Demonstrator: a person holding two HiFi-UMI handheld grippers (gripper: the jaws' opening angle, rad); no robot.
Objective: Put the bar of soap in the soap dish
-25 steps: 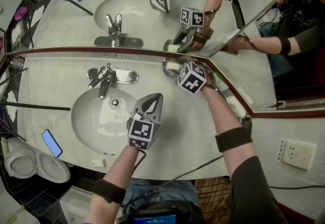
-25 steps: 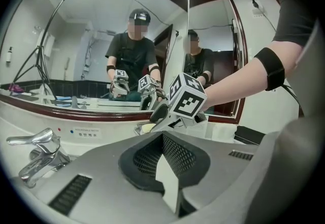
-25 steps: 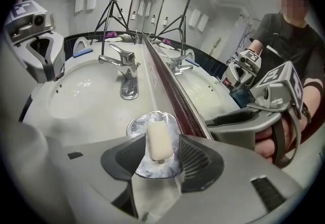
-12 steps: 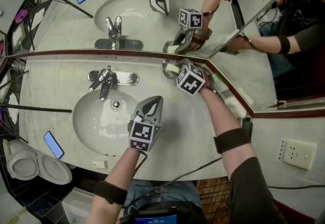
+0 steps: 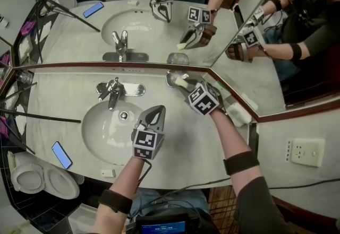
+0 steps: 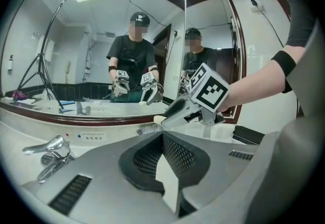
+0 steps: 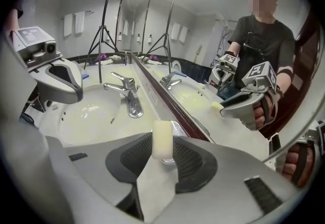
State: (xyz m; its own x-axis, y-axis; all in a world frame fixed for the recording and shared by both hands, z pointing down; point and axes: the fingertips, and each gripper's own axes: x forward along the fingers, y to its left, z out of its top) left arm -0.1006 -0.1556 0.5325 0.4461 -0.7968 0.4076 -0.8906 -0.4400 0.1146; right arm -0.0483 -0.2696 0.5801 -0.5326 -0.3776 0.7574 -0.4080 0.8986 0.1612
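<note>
Soap bar (image 7: 162,139) stood clamped in the right gripper's (image 7: 163,157) just-closed fingers, poised over the far soap dish (image 5: 169,77) for lowering; the left gripper's (image 5: 157,113) fingers were together, idle.

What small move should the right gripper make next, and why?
Probably lower the bar of soap into the soap dish: the right gripper, whose jaws have just been closing, is clamped on it, and the dish sits just beyond its tips.

Two hand-held grippers (image 5: 159,109) (image 5: 184,85), one soap bar (image 7: 162,139), one soap dish (image 5: 171,76), one faucet (image 5: 112,91)
</note>
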